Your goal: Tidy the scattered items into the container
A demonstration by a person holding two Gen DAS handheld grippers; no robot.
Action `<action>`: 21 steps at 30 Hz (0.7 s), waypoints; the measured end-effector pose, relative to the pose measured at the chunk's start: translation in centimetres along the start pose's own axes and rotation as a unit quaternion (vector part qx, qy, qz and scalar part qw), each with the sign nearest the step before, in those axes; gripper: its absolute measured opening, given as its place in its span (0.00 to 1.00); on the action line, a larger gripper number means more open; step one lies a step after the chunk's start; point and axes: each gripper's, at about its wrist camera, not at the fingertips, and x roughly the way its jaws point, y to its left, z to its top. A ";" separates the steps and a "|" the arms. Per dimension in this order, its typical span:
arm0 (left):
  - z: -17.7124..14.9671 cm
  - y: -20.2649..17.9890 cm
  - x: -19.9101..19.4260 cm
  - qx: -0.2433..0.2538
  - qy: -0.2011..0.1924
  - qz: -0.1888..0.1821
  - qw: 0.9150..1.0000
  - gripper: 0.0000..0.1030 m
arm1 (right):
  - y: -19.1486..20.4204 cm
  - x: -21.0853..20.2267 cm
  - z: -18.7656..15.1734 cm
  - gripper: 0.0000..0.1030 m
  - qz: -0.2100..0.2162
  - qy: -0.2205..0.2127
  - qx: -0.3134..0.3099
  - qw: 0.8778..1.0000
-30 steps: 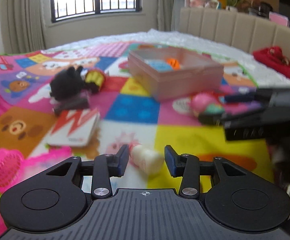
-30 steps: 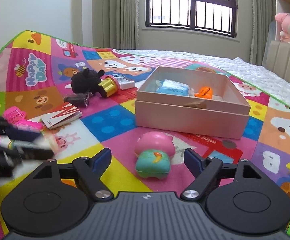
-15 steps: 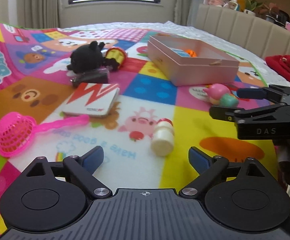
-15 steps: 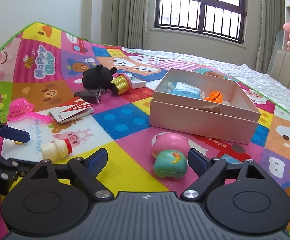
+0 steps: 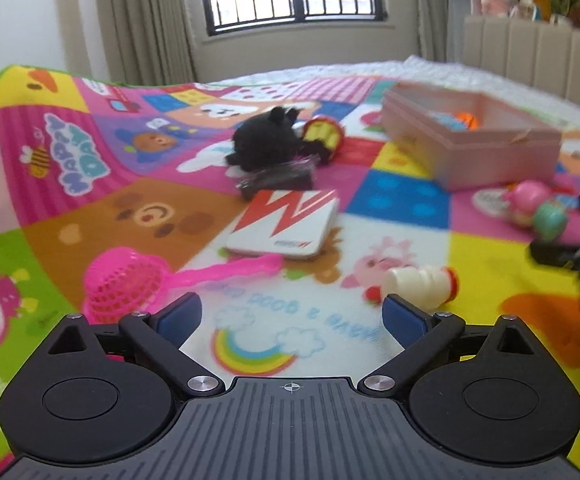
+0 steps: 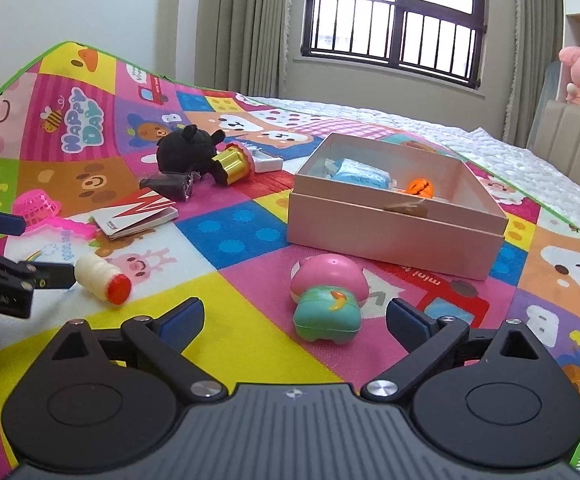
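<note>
Spreading wide at the bottom of the left wrist view, the left gripper point(image 5: 292, 316) has its jaws opening with nothing between them, only the bright play mat point(image 5: 69, 208) showing in the gap. Just past its right pad lies a small white bottle point(image 5: 420, 280) with a red cap, on its side and free of the gripper. To the lower left sits a pink toy strainer point(image 5: 125, 280), its handle reaching toward a white booklet point(image 5: 285, 224) with a red zigzag near the middle. Farther up, a black plush toy point(image 5: 265, 144) lies beside a gold cylinder point(image 5: 324, 134).

At the bottom of the right wrist view, the right gripper point(image 6: 294, 316) also has its jaws opening and grips nothing. A pink and green toy point(image 6: 328, 300) rests on the mat just ahead of the gap, toward the right pad and not touching it. Beyond it, right of centre, stands the pink box point(image 6: 390, 232), holding a blue packet point(image 6: 360, 176) and a small orange toy point(image 6: 420, 188). A barred window point(image 6: 394, 20) fills the top.
</note>
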 end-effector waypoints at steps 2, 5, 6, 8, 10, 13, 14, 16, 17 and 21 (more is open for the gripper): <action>0.2 -0.1 -0.1 -0.012 -0.005 -0.003 1.000 1.00 | 0.0 0.0 0.0 0.95 0.002 -0.001 -0.002 1.000; 0.4 -0.3 0.0 -0.026 0.004 -0.011 1.000 1.00 | -0.3 -0.1 0.4 0.95 0.001 -0.009 -0.011 1.000; 0.5 -0.1 -0.1 -0.034 0.006 -0.017 0.999 1.00 | -0.5 0.0 0.7 0.96 0.003 -0.010 -0.012 1.000; 0.6 0.3 -0.4 -0.052 0.000 -0.027 0.998 1.00 | -1.3 0.5 1.3 0.96 0.011 -0.006 -0.008 1.000; 0.6 1.0 -1.0 -0.074 -0.012 -0.031 0.997 1.00 | -2.0 1.6 2.0 0.96 0.015 0.006 0.002 1.000; 0.7 1.4 -1.6 -0.076 -0.014 -0.024 0.997 1.00 | -2.7 4.0 2.4 0.82 0.022 0.034 0.018 0.999; 0.8 1.1 -1.9 -0.067 -0.010 -0.035 0.997 1.00 | -2.8 4.8 2.5 0.71 0.025 0.047 0.018 0.998; 0.9 -0.1 -2.4 -0.036 -0.001 -0.062 0.997 1.00 | -2.8 5.8 2.5 0.49 0.028 0.069 0.018 0.997; 0.8 -1.1 -2.5 -0.014 0.004 -0.072 0.997 1.00 | -2.8 5.7 2.5 0.48 0.028 0.065 0.018 0.997; 0.4 -4.0 -1.1 0.046 0.017 -0.058 0.997 1.00 | -2.9 4.0 2.2 0.48 0.035 0.049 0.026 0.998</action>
